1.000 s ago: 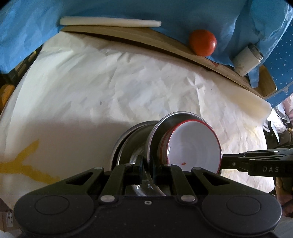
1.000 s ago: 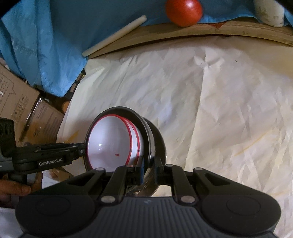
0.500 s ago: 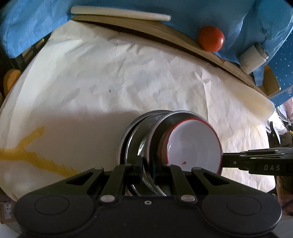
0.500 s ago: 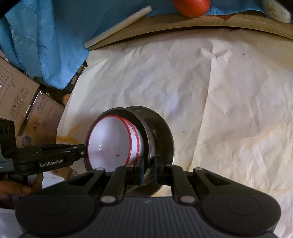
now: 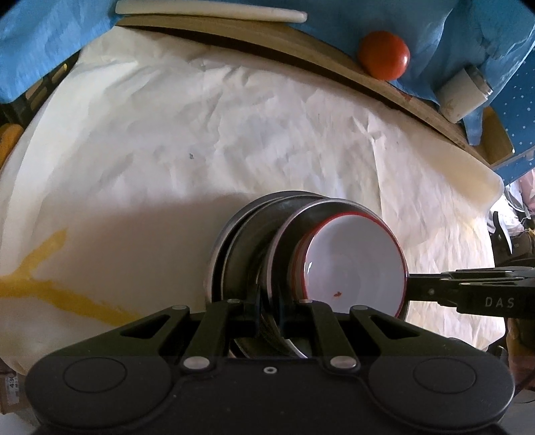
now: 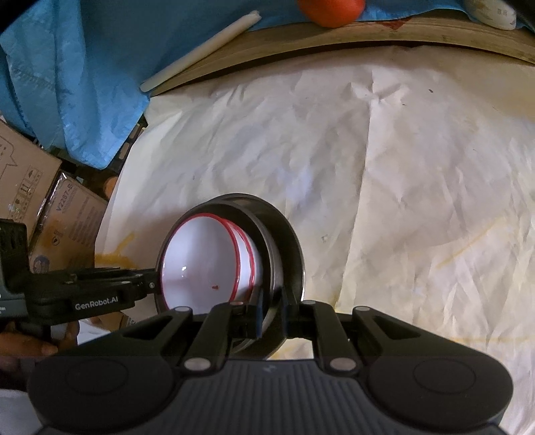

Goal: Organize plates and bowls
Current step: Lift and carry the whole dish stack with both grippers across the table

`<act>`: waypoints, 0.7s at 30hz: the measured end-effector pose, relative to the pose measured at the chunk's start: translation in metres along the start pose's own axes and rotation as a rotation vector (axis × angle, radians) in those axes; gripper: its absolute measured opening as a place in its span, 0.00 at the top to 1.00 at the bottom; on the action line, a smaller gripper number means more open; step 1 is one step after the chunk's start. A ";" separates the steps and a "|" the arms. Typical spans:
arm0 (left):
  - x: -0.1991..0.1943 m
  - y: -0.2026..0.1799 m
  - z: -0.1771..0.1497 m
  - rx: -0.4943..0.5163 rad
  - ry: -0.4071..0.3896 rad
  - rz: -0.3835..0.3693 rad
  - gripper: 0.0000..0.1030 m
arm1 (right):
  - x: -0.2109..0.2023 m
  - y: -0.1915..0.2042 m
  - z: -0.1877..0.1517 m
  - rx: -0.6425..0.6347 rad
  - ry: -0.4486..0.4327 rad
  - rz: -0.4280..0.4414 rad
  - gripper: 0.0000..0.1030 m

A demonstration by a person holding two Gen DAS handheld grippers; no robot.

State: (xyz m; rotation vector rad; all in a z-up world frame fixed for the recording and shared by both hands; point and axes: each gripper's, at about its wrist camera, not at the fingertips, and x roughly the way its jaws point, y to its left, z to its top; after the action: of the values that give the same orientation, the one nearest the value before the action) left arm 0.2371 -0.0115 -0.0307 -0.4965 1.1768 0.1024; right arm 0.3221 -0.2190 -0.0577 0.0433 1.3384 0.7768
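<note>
Left wrist view first: closest in, the left gripper [image 5: 270, 313] has its jaws pinched narrow on the rim of a steel plate [image 5: 284, 247], part of a nested stack held over the table. Inside that stack sits a white bowl with a red rim [image 5: 354, 264], a small red speck on its inner surface, and more steel plates [image 5: 234, 254] sit behind to the left. From the right edge the right gripper [image 5: 409, 289] comes in level and meets the stack at its far rim. Beyond it lies crumpled white paper [image 5: 200, 134] with a yellow stain [image 5: 50, 287] at the left. Further back runs a wooden board edge [image 5: 301, 50], then a white stick [image 5: 210, 11], a red tomato [image 5: 384, 55] and a white cylinder [image 5: 463, 95] on blue cloth [image 5: 50, 40].

Over on the right wrist view, the right gripper [image 6: 270, 316] is likewise clamped tight on the steel rim, two red-rimmed white bowls [image 6: 207, 264] nested inside. The left gripper [image 6: 150, 287] reaches in from the left, a hand [image 6: 30, 348] just visible under it. Cardboard boxes [image 6: 50, 207] stand off the table's left side.
</note>
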 end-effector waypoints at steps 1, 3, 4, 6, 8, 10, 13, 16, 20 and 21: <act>0.001 -0.001 0.000 0.001 0.001 0.001 0.90 | 0.000 0.000 0.000 0.000 0.000 -0.001 0.88; 0.002 -0.001 0.001 0.002 0.001 0.001 0.90 | -0.001 -0.001 0.001 0.001 0.001 -0.001 0.88; 0.002 -0.001 0.001 0.002 0.001 0.001 0.90 | -0.001 -0.001 0.001 0.000 0.002 -0.001 0.88; 0.002 -0.001 0.001 0.001 0.002 0.001 0.90 | -0.001 -0.002 0.001 -0.001 0.002 0.001 0.88; 0.003 -0.002 0.002 0.001 0.001 0.003 0.91 | -0.001 -0.003 0.002 -0.005 0.002 0.004 0.88; 0.004 -0.003 0.002 -0.001 0.002 0.007 0.91 | -0.001 -0.003 0.002 -0.012 0.003 0.007 0.88; 0.004 -0.003 0.001 -0.005 0.003 0.013 0.91 | 0.000 -0.004 0.003 -0.018 0.007 0.015 0.88; 0.005 -0.003 0.001 -0.012 0.003 0.018 0.91 | 0.000 -0.003 0.004 -0.027 0.011 0.019 0.88; 0.005 -0.001 -0.001 -0.024 0.004 0.024 0.92 | 0.002 -0.002 0.005 -0.036 0.017 0.025 0.88; 0.005 -0.001 -0.001 -0.026 0.004 0.026 0.92 | 0.002 -0.002 0.006 -0.038 0.018 0.026 0.88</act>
State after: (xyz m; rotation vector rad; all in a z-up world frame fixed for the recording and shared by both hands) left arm 0.2386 -0.0135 -0.0349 -0.5047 1.1876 0.1390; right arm 0.3281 -0.2169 -0.0590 0.0236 1.3424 0.8265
